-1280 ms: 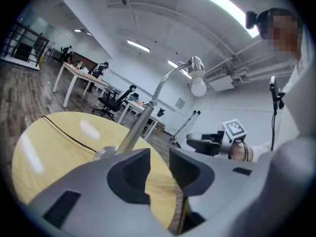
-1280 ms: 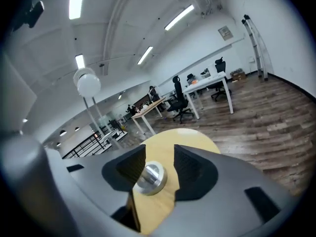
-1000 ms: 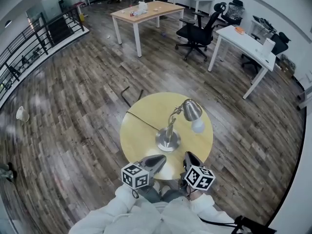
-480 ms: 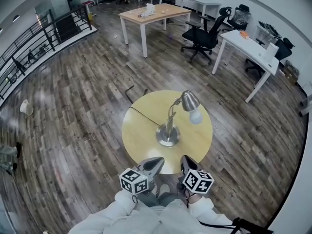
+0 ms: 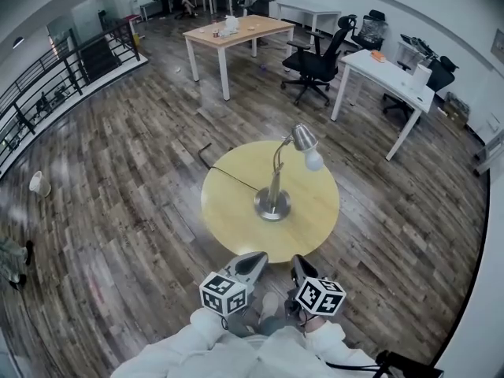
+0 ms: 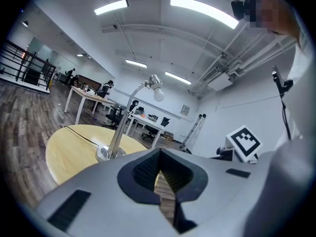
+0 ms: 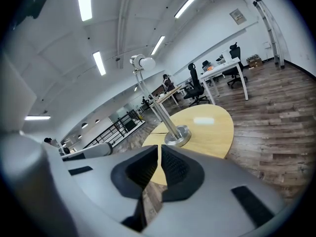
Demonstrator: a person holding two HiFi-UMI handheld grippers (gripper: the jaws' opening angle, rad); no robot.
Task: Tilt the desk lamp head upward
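Note:
A silver desk lamp stands on the round yellow table [image 5: 228, 211]; its base [image 5: 272, 205] sits near the table's middle. The lamp head [image 5: 303, 138] with its white bulb [image 5: 314, 161] hangs tilted down to the right. My left gripper [image 5: 260, 257] and right gripper [image 5: 298, 260] hover side by side over the floor, just short of the table's near edge and apart from the lamp. In the left gripper view the left gripper [image 6: 159, 168] is shut on nothing. The right gripper [image 7: 160, 158] has just been closing; its pads nearly meet with nothing between them, and the lamp base [image 7: 177, 135] lies ahead.
A black cord [image 5: 232, 179] runs from the lamp off the table's left edge. Farther off stand a wooden desk [image 5: 236, 31], a white desk [image 5: 386, 69] and a black office chair [image 5: 315, 61]. A railing [image 5: 47, 93] lines the left side.
Both grippers have drawn back from over the table's near edge and now sit over the floor in front of it. The lamp stands as before.

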